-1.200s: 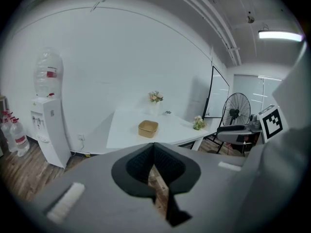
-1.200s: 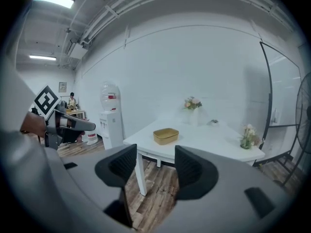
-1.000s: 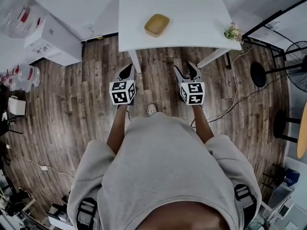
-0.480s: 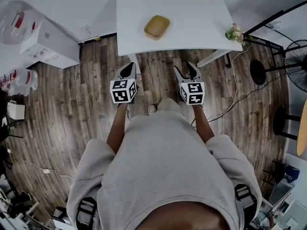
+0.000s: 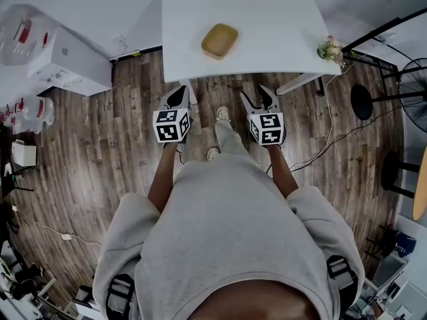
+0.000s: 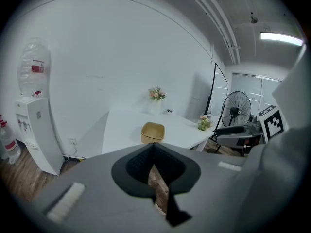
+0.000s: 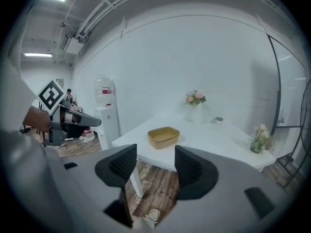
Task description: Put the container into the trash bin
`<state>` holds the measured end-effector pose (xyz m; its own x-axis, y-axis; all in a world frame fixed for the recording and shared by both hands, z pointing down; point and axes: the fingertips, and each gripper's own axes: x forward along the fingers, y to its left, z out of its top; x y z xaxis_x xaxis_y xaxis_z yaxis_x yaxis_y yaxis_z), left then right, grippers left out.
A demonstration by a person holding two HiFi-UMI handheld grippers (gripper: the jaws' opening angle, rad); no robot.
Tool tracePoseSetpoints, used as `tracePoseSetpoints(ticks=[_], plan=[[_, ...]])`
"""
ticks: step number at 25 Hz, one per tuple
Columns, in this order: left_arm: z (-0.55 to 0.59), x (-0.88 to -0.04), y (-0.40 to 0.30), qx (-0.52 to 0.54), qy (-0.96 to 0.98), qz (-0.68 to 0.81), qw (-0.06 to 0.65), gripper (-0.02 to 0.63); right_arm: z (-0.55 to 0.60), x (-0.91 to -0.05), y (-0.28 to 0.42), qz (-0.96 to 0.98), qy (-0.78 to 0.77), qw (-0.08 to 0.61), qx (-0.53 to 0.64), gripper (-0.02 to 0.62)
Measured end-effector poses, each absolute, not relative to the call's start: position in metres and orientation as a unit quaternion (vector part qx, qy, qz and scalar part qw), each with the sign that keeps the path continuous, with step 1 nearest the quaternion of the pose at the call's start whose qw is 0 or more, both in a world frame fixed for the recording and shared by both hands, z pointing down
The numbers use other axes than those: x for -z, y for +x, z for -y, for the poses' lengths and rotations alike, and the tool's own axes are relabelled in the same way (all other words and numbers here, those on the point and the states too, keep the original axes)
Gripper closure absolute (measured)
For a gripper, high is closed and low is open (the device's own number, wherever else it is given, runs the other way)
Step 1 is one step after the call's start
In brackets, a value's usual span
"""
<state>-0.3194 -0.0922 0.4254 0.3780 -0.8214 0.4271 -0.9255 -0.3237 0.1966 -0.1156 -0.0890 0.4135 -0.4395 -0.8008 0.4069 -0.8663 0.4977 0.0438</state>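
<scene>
Stepped nearer the table [image 5: 267, 32] edge; left tongs [image 5: 176, 98] pressed together, right tongs [image 5: 257, 99] apart, container [image 5: 219, 40] ahead.

The head view looks steeply down over the person's torso [image 5: 227, 245] at the white table [image 5: 267, 32]. Both gripper views face forward along their own jaws, low and level (well short of the table), and share its top and the yellow container [image 5: 219, 40] with it.

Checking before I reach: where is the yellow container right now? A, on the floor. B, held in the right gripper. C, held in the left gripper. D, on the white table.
D: the container sits on the table, ahead of the left gripper and the right gripper, touched by neither.
</scene>
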Motion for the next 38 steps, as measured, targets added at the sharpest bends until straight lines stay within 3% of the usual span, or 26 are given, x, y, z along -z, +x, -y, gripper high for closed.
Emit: tracePoseSetpoints(ticks=[38], plan=[[0.290,-0.444,-0.323,-0.154,0.758,0.586,0.242,0.595,0.297,-0.444,-0.142,0.882,0.407,0.202,-0.126,0.357]])
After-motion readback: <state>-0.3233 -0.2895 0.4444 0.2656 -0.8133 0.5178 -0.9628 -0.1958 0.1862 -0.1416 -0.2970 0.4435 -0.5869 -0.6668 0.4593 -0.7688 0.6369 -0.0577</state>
